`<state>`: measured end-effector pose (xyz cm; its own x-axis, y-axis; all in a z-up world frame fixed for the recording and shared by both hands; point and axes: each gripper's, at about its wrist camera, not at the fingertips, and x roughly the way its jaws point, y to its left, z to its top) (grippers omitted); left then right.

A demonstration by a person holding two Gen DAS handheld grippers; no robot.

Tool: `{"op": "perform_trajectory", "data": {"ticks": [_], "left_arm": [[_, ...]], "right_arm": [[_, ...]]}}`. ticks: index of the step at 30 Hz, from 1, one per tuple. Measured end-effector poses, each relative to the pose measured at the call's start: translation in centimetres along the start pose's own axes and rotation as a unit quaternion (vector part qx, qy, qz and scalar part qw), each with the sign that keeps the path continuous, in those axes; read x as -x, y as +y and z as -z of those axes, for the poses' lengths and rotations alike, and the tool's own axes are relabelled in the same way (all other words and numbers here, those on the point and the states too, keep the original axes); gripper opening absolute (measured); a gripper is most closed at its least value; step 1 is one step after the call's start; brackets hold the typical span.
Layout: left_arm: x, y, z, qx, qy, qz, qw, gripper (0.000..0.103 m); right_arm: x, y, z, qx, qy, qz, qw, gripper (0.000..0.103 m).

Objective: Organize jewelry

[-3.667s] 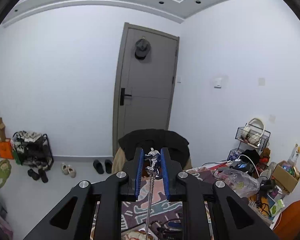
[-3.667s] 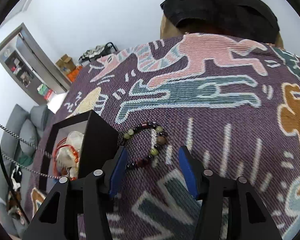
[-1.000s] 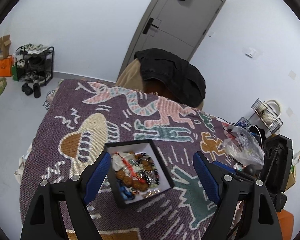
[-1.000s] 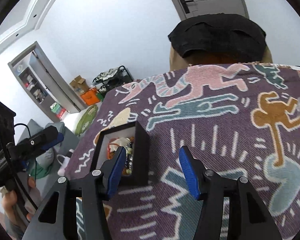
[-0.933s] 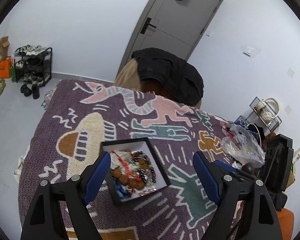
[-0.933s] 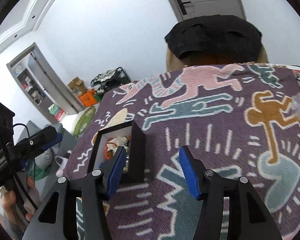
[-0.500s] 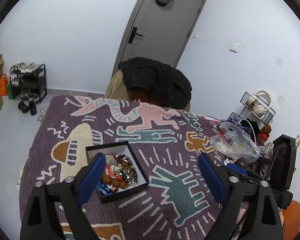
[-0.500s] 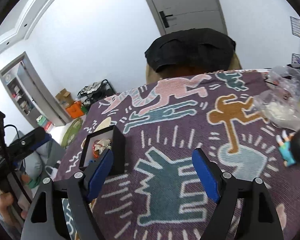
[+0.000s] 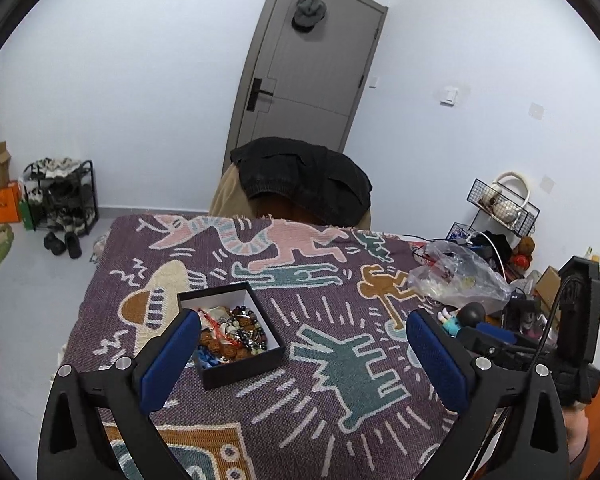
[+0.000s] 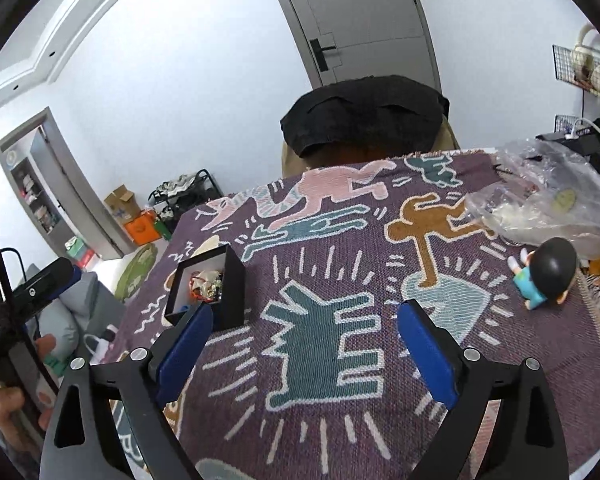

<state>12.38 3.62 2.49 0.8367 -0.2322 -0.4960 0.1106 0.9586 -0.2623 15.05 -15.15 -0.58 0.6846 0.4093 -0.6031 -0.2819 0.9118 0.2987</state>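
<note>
A small black jewelry box [image 9: 242,366] with a white lining sits on the purple patterned tablecloth [image 9: 324,380]. It holds a heap of bead bracelets and chains [image 9: 234,334]. My left gripper [image 9: 302,338] is open and empty, held above the table with the box just inside its left finger. My right gripper [image 10: 302,326] is open and empty too, to the right of the box [image 10: 232,296]. Each gripper shows at the edge of the other's view.
A clear plastic bag [image 9: 458,276] and a small blue toy figure [image 10: 546,278] lie at the table's right edge. A chair draped with a black jacket [image 9: 304,184] stands at the far side. A shoe rack [image 9: 62,202] stands by the left wall.
The left gripper let go of the chain it held, and the bead bracelet left the cloth. Both grippers opened wide and drew back and up from the box.
</note>
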Motion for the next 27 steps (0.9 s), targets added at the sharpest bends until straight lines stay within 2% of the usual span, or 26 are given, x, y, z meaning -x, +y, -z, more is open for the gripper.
{"op": "perform_trajectory", "data": {"ticks": [7, 13, 21, 27], "left_arm": [[3.1, -1.5, 1.3, -0.024, -0.021, -0.004, 0.9995, 0.103], [6.0, -2.5, 2.4, -0.040, -0.036, -0.011, 0.9985, 0.103], [8.7, -3.0, 4.2, -0.069, -0.060, -0.041, 0.9949, 0.103], [10.2, -2.3, 4.7, -0.066, -0.076, -0.056, 0.9934, 0.103]], "right_arm": [[3.8, 0.1, 1.1, 0.001, -0.028, 0.012, 1.000, 0.094], [6.1, -0.2, 2.0, -0.013, -0.035, 0.014, 0.999, 0.094], [9.4, 0.6, 3.3, 0.020, -0.060, 0.039, 0.997, 0.094], [11.3, 1.4, 3.8, 0.060, -0.083, 0.061, 0.993, 0.094]]}}
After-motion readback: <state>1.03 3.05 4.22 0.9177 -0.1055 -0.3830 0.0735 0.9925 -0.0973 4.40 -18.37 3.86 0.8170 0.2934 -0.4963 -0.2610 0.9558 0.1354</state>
